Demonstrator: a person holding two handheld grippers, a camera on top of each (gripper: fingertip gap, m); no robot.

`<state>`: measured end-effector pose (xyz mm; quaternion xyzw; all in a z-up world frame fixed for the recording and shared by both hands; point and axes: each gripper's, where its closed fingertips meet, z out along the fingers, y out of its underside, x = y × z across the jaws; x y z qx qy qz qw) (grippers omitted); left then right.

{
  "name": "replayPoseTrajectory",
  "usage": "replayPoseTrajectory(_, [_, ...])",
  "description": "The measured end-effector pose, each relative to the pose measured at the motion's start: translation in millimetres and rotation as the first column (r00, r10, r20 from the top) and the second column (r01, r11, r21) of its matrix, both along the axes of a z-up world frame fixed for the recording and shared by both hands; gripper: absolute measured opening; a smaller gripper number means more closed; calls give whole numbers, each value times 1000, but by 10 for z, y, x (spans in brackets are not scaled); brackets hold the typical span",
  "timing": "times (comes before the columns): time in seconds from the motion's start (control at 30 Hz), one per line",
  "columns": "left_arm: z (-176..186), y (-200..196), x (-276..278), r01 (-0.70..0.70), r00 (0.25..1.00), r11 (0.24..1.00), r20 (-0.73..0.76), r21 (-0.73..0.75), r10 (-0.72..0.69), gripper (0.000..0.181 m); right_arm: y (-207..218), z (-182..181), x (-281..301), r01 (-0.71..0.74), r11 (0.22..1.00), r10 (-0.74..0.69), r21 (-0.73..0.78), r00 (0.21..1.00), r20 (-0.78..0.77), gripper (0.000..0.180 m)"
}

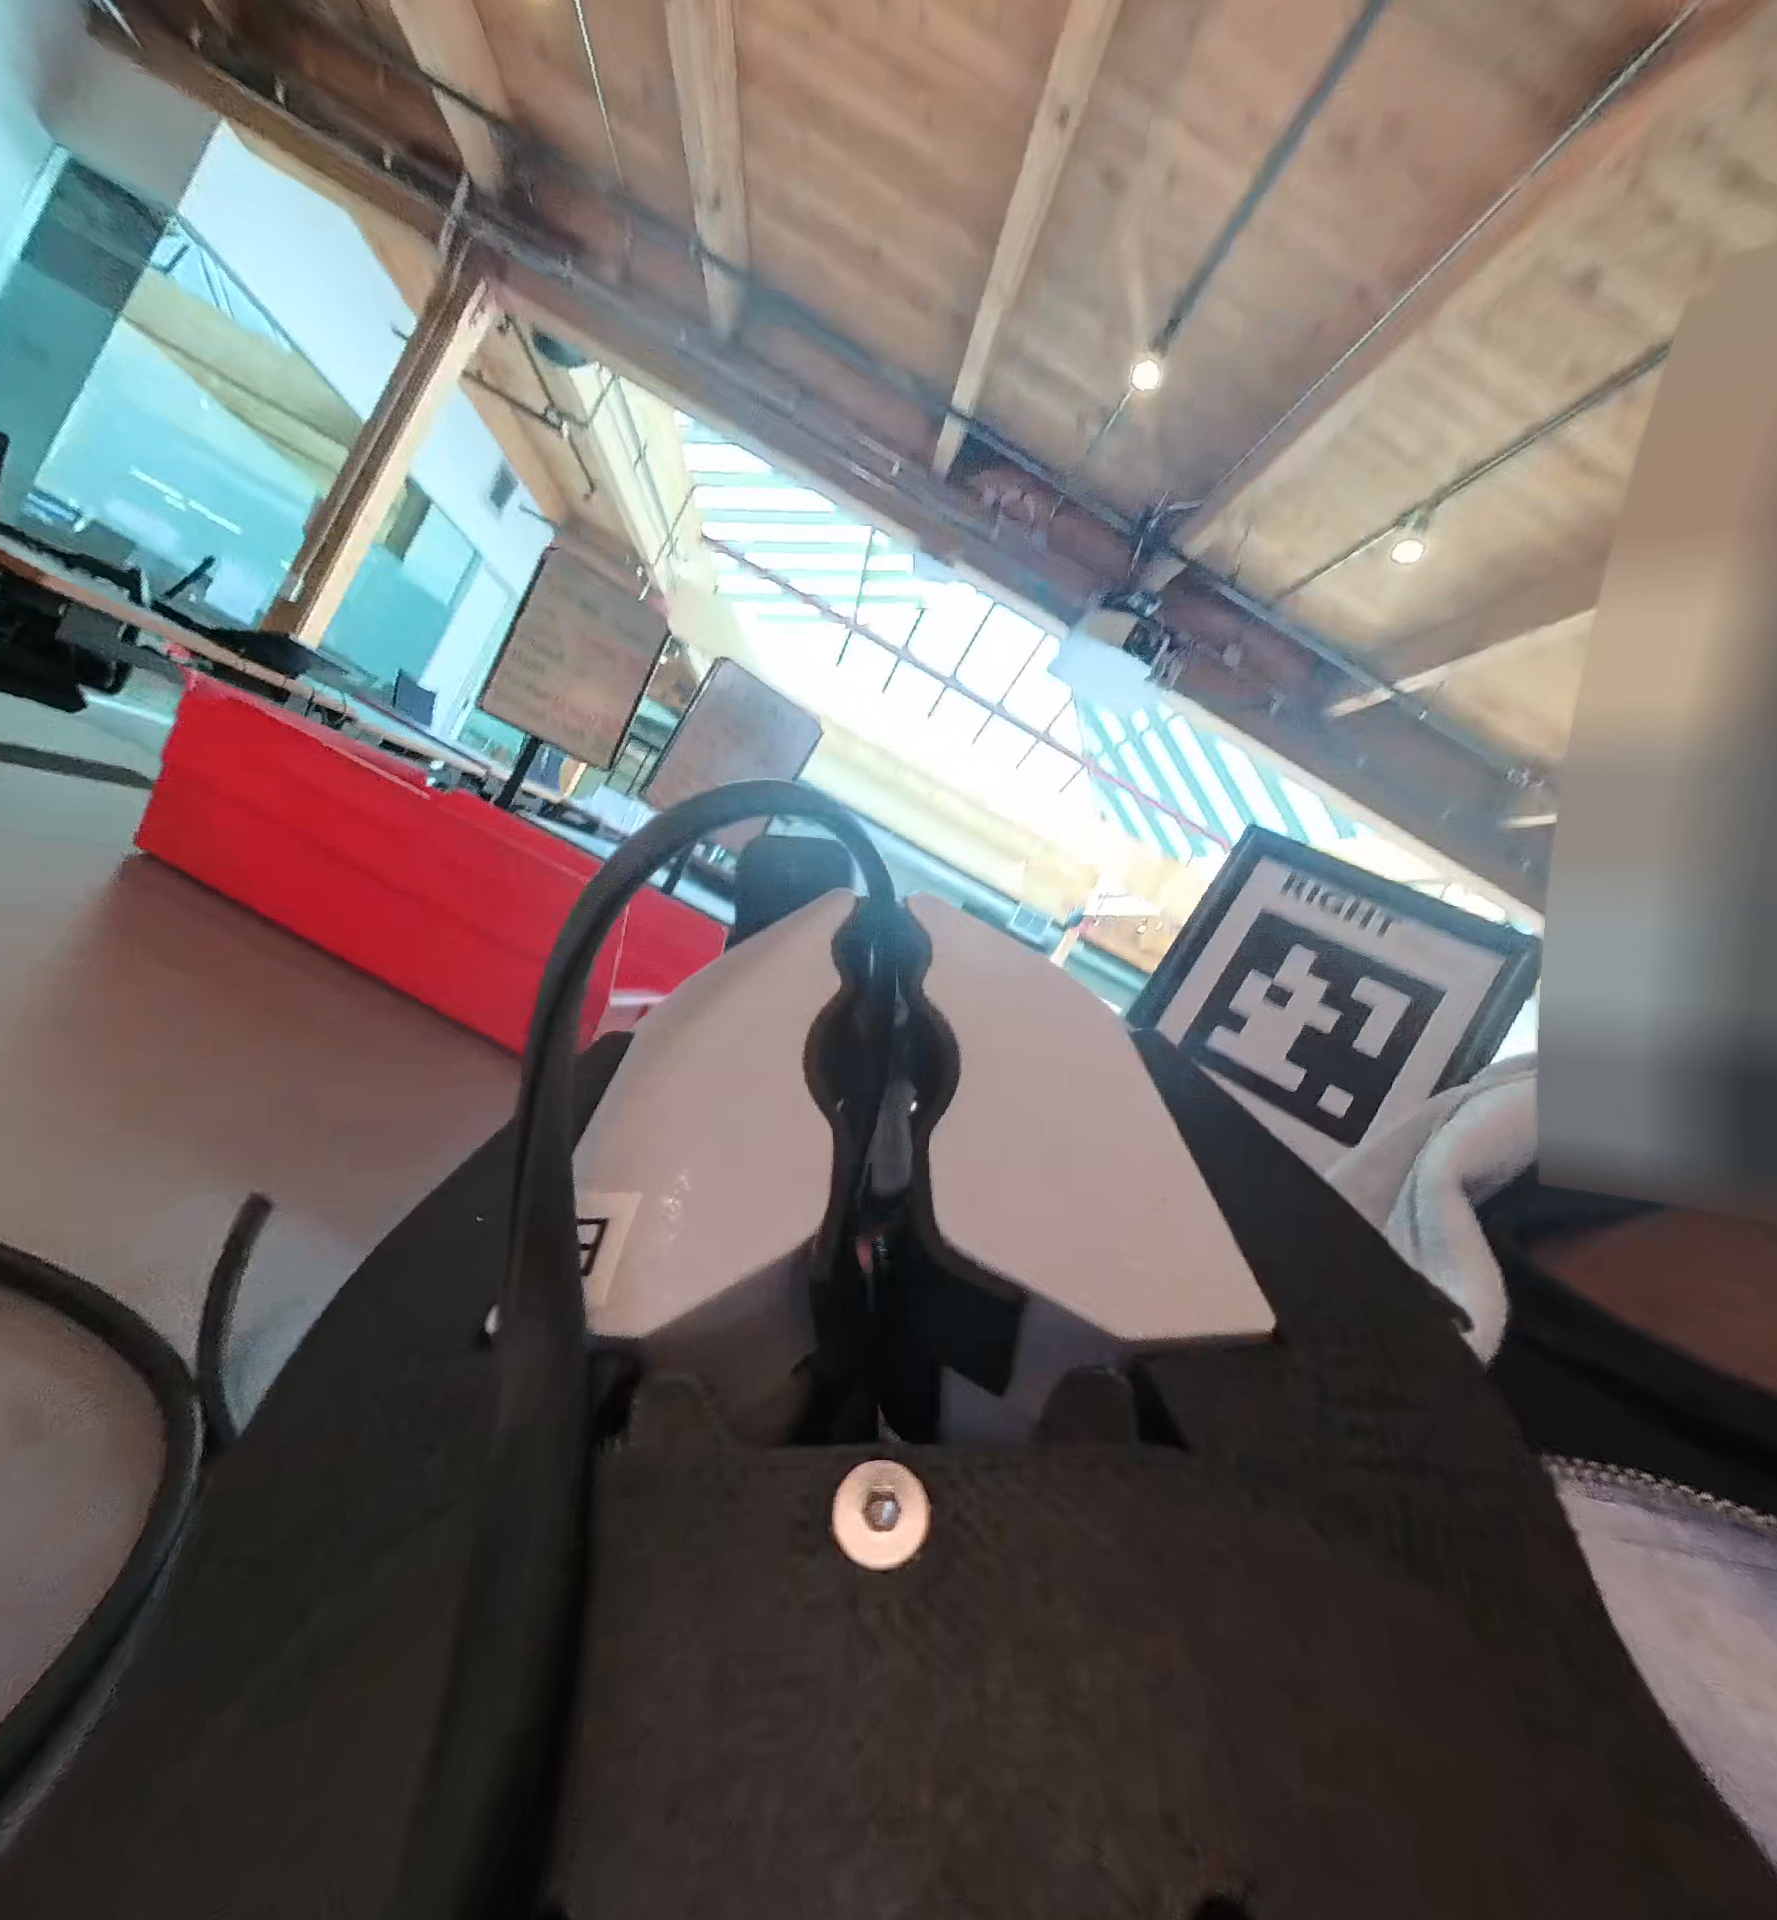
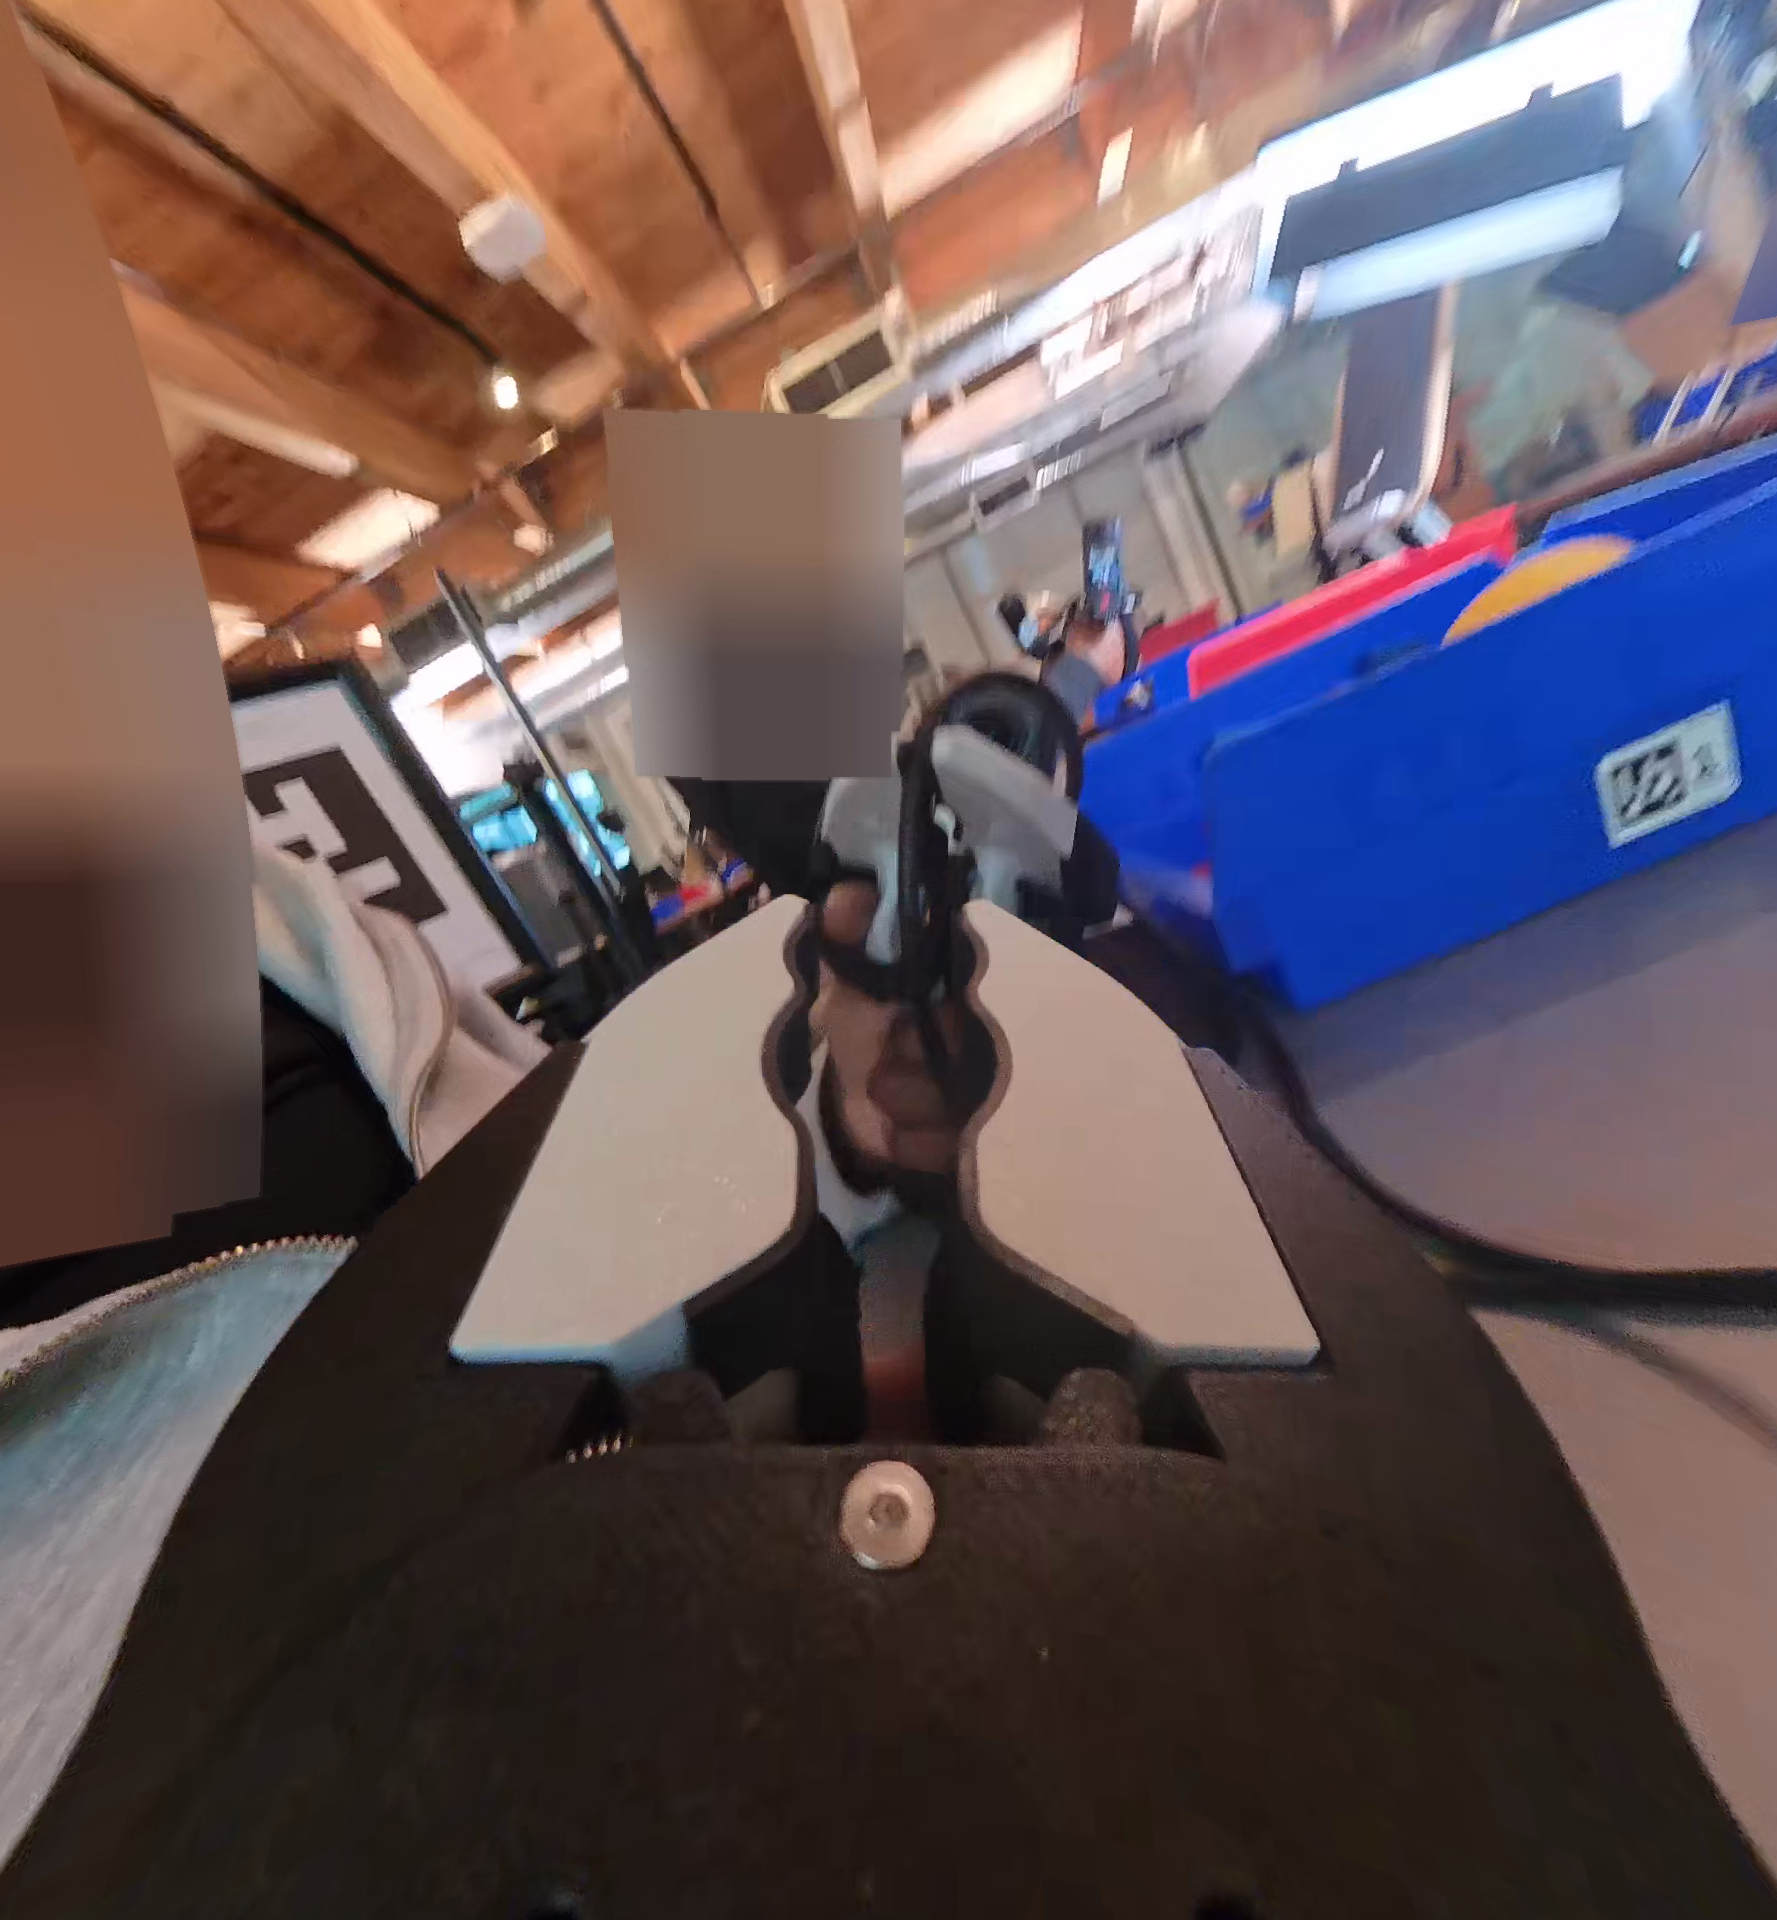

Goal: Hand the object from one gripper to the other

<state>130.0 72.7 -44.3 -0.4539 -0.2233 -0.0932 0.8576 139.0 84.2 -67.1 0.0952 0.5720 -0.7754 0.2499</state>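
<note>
The object is a thin black cable (image 1: pixel 593 935). My left gripper (image 1: pixel 879 909) is shut on it. The cable rises from the grey fingertips, arches over to the left and drops beside the left finger. In the right wrist view, my right gripper (image 2: pixel 889 920) points at the left gripper's grey fingers (image 2: pixel 998 800) just beyond its tips. The cable (image 2: pixel 915 831) runs down between the right fingertips, which stand a little apart around it. A hand shows through the gap behind them.
A red box (image 1: pixel 364 831) lies on the brown table ahead left. Blue bins (image 2: pixel 1486 831) line the table at the right. More black cable lies on the table (image 2: pixel 1486 1257). A black-and-white marker board (image 1: pixel 1331 997) and a pale sleeve (image 2: pixel 375 997) are close by. Both grippers' tips are close together, under 4 cm apart.
</note>
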Motion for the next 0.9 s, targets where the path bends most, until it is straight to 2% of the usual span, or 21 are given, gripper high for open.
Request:
replayPoseTrajectory(0.07, [11,10,20,26,1000,1000,4,16,-26,3,-89,-109,93,-60,995,61,80,998,-5,28])
replayPoseTrajectory(0.1, [1,27,26,30,1000,1000,4,7,-30,5,-104,-125,133,-79,993,81,93,997,-16,24])
replayPoseTrajectory(0.2, [-3,57,45,26,1000,1000,-15,-16,-26,4,-86,-108,146,-71,994,75,81,996,-44,4])
replayPoseTrajectory(0.33, [-21,87,36,15,1000,999,-14,-36,-15,7,-64,-93,149,-65,995,70,73,995,-70,4])
replayPoseTrajectory(0.4, [-80,164,50,25,1000,995,-14,-98,-26,21,-29,-40,119,-46,998,48,37,996,-70,4])
replayPoseTrajectory(0.47, [-161,292,126,69,997,981,-29,-184,-75,27,25,25,59,-27,1000,27,-14,999,-38,4])
replayPoseTrajectory(0.57, [-366,475,205,79,992,929,-64,-361,-109,26,96,103,-1,-4,997,3,-75,1000,-12,4])
replayPoseTrajectory(0.63, [-412,511,208,33,990,910,-110,-413,-86,12,94,101,2,-3,997,1,-73,1000,-17,4])
replayPoseTrajectory(0.67, [-400,497,198,20,990,914,-119,-405,-75,6,86,98,16,-9,997,8,-70,1000,-21,4])
replayPoseTrajectory(0.8, [-325,429,176,45,993,942,-86,-333,-78,5,90,97,-39,24,997,-24,-70,1000,-3,6])
replayPoseTrajectory(0.9, [-156,280,139,56,996,981,-58,-185,-68,4,94,101,-84,43,996,-41,-77,999,28,18])
